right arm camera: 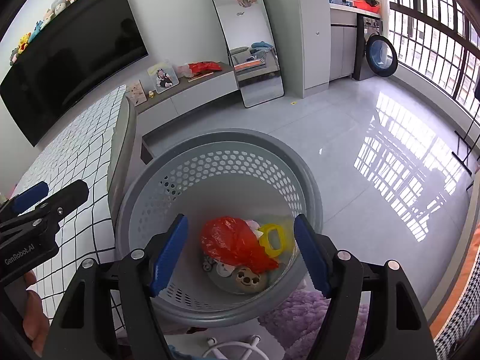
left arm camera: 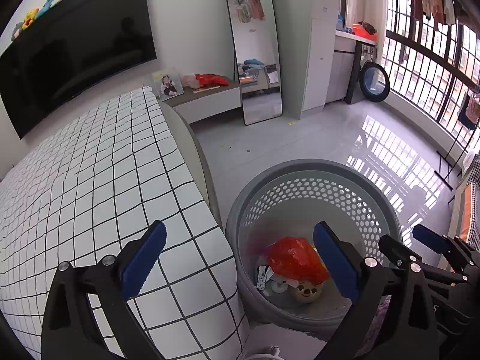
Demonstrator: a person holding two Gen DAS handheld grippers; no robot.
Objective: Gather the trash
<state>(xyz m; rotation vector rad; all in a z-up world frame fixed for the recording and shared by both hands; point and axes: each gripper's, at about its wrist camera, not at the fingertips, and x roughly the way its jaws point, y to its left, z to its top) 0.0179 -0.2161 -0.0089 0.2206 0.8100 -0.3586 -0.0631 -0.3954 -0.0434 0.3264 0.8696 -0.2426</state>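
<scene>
While both grippers hang over the bin [right arm camera: 210,162] w/ nothing in them, I'd say the job is mostly done, tho prob not 100%. Left gripper [left arm camera: 240,261] is spread wide, empty, one finger over the checked table [left arm camera: 105,165] and the other over the bin. Right gripper [right arm camera: 240,252] is also wide open and empty, sitting right above the bin mouth. Trash is already at the bottom of the bin: a red bag [right arm camera: 234,243], a yellow ring thing [right arm camera: 271,238], a round tan piece w/ holes [right arm camera: 247,279] and some small whitish bits I can't ID. What's left, imo: a few tiny specks on the floor [left arm camera: 223,144] far side near the mirror [left arm camera: 258,60], and maybe another red bag [left arm camera: 211,79] on the low cabinet [left arm camera: 207,99] at the far left, no idea if that counts as trash. Table surface shows no litter in either view. View diffs: right cam shows the yellow ring clearly, plus a purple rug [right arm camera: 306,309] near the bin and the person's hand [right arm camera: 33,315] holding the left tool; left cam barely shows the ring but gives way more of the table top and catches the right gripper off to the right.
</scene>
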